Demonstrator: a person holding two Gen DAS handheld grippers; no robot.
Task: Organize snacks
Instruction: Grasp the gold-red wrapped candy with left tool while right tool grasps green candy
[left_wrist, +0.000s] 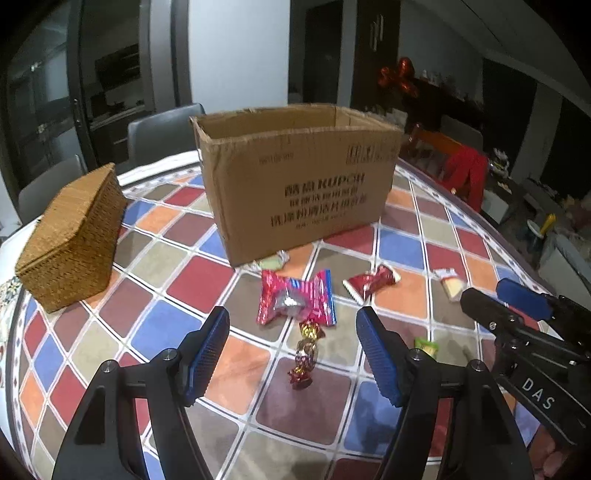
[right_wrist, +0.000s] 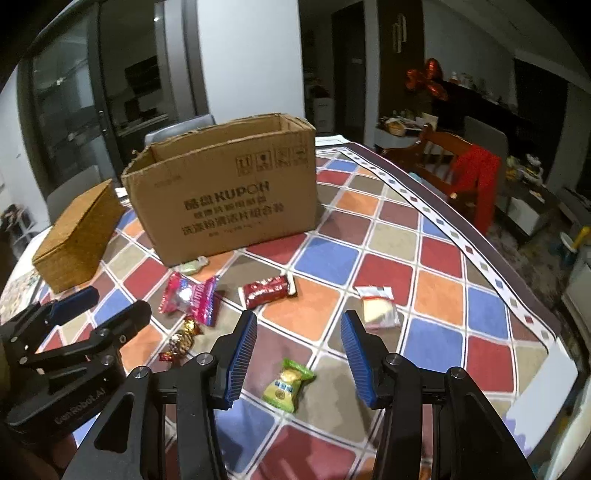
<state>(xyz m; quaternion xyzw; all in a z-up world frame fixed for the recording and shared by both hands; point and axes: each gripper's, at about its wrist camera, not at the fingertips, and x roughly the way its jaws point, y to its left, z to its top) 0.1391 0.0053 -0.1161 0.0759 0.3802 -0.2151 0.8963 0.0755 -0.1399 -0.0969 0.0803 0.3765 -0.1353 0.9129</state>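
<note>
Wrapped snacks lie loose on a checkered tablecloth before an open cardboard box (left_wrist: 295, 177) (right_wrist: 225, 188). My left gripper (left_wrist: 293, 350) is open above a gold-and-red twisted candy (left_wrist: 306, 356) (right_wrist: 181, 339), with nothing between its pads. A pink foil packet (left_wrist: 295, 299) (right_wrist: 189, 295) lies just beyond it. My right gripper (right_wrist: 298, 354) is open over a green candy (right_wrist: 287, 384) (left_wrist: 426, 348), apart from it. Further out lie a dark red packet (left_wrist: 371, 282) (right_wrist: 267, 291), a clear-wrapped cake (right_wrist: 378, 307) (left_wrist: 451, 283) and a pale green sweet (right_wrist: 192, 266) (left_wrist: 271, 263) at the box's foot.
A lidded wicker basket (left_wrist: 72, 240) (right_wrist: 79, 236) stands left of the box. Grey chairs (left_wrist: 162, 133) sit behind the table. A wooden chair draped with a red garment (right_wrist: 476, 177) is at the right. The table's edge (right_wrist: 535, 321) curves down the right side.
</note>
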